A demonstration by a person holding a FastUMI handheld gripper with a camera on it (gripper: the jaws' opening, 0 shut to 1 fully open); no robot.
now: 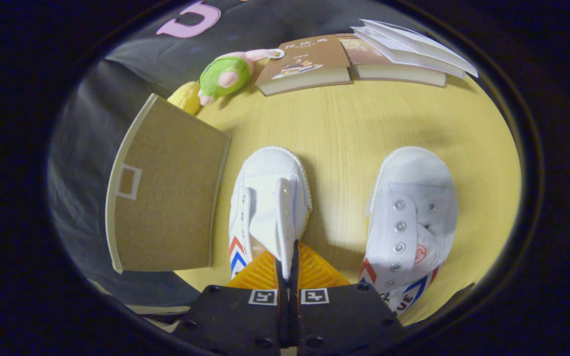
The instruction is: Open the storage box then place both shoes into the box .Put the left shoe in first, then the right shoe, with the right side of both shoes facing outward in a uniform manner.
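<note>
The gripper (287,269) has its two fingers pressed close together, pinching a fold of white canvas, the tongue or the inner eyelet edge, of the white canvas sneaker with red and blue chevrons on its side (265,207). That shoe sits directly ahead of the fingers, its toe pointing away from them over the pale yellow wood-grain tabletop (344,123). Whether its sole rests on the table or hangs just above it I cannot tell. Off to one side of it, apart by a strip of bare table, the second white canvas sneaker with metal eyelets and a round red mark on its tongue (411,222) lies flat, toe also pointing away, its red and blue chevrons showing near the heel. On the other side of the pinched shoe stands the tan cardboard-coloured storage box with a cream rim (166,193); the broad brown panel with a small framed square on it faces up toward the gripper, just beside the held shoe, and I cannot tell whether it is a lid or a wall. Beyond the shoes, near the black cloth wall, a small green and pink plush toy (225,75) leans by a yellow rounded object (186,97), and next to them lie two brown-covered books (309,64), the farther one topped by loose white sheets (413,44).
</note>
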